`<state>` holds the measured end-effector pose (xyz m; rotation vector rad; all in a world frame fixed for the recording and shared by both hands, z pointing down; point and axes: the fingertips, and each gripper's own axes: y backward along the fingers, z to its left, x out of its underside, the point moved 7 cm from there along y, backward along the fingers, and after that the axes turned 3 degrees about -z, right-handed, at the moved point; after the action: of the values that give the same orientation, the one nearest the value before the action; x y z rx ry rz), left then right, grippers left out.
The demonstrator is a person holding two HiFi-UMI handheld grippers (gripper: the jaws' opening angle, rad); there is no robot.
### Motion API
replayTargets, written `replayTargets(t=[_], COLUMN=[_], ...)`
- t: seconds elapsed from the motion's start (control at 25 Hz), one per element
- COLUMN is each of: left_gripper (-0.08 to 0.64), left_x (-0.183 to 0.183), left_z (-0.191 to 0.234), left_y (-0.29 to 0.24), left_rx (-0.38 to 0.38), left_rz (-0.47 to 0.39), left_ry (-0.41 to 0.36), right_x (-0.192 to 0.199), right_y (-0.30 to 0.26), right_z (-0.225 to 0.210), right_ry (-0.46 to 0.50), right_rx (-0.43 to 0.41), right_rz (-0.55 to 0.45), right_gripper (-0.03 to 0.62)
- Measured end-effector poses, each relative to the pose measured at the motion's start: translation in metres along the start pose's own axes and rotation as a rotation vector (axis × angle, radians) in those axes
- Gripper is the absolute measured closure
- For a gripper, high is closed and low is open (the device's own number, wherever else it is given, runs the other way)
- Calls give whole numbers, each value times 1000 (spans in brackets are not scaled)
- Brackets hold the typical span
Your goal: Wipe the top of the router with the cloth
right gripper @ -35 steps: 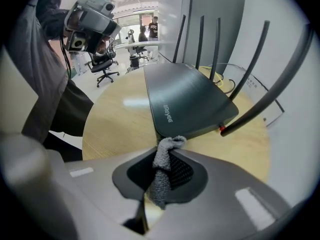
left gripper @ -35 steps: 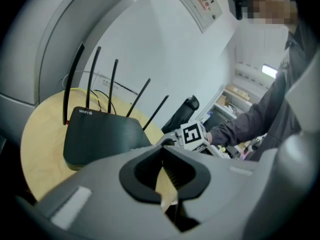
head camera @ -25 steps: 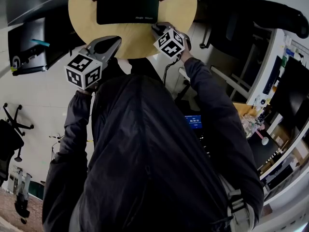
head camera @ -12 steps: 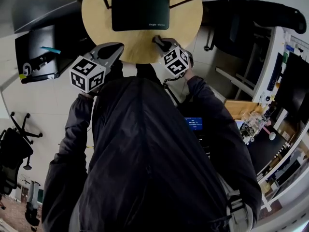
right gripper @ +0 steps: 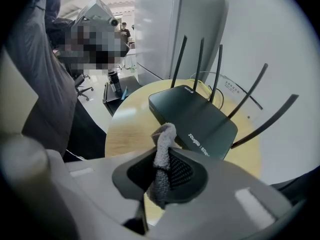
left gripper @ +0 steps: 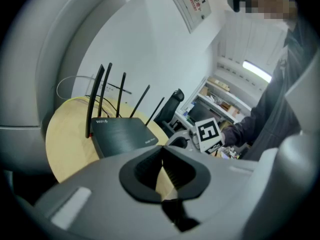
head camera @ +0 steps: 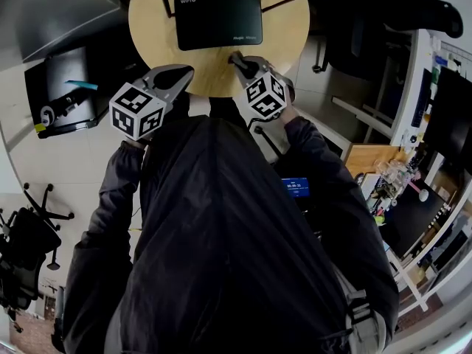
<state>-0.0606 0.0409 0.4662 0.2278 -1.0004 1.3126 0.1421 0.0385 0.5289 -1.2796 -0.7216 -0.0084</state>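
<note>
Drifted lower and a little rightward in the head view since a second ago: round pale-wood desk (head camera: pixel 284 28) and flat black router (head camera: pixel 218 21), with more of the thin black antennas (head camera: pixel 284 3) now inside the upper border. Both grippers much as before at the near rim.

At left, left gripper (head camera: pixel 184 72) hovering over the desk edge, fingers together on nothing, short of the router's near left corner. In the middle, router lying flat at the desk's centre, antennas raised along its far side. Reads "WIFI6" in white at the lid's far left corner. Carries a small white brand mark near the front right edge, seemingly "Ruijie", with a second word not legible. At right, right gripper (right gripper: pixel 161 171) clamped on a grey knitted cloth (right gripper: pixel 165 136), its end poking up beyond the fingers, just short of the router's front edge and not touching it.

Judged step: approach, wiping not yet begun. Calls next for carrying the cloth forward and down onto the lid, then sweeping across while keeping clear of the antennas. Possibly worth steadying the light casing with the left fingers.
</note>
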Motion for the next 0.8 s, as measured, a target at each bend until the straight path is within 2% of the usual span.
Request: replayTargets(t=[0.28, 0.8], left_gripper=[560, 560], left_x=[3, 13], left_z=[-2, -19], left_y=[5, -1], left_rx=[-7, -35], left_rz=[-8, -35], left_ry=[3, 21], right_x=[3, 8], right_y=[2, 9], right_z=[7, 7], right_ry=[-9, 56], right_rx=[-15, -51], right_rz=[7, -3], right_gripper=[561, 561])
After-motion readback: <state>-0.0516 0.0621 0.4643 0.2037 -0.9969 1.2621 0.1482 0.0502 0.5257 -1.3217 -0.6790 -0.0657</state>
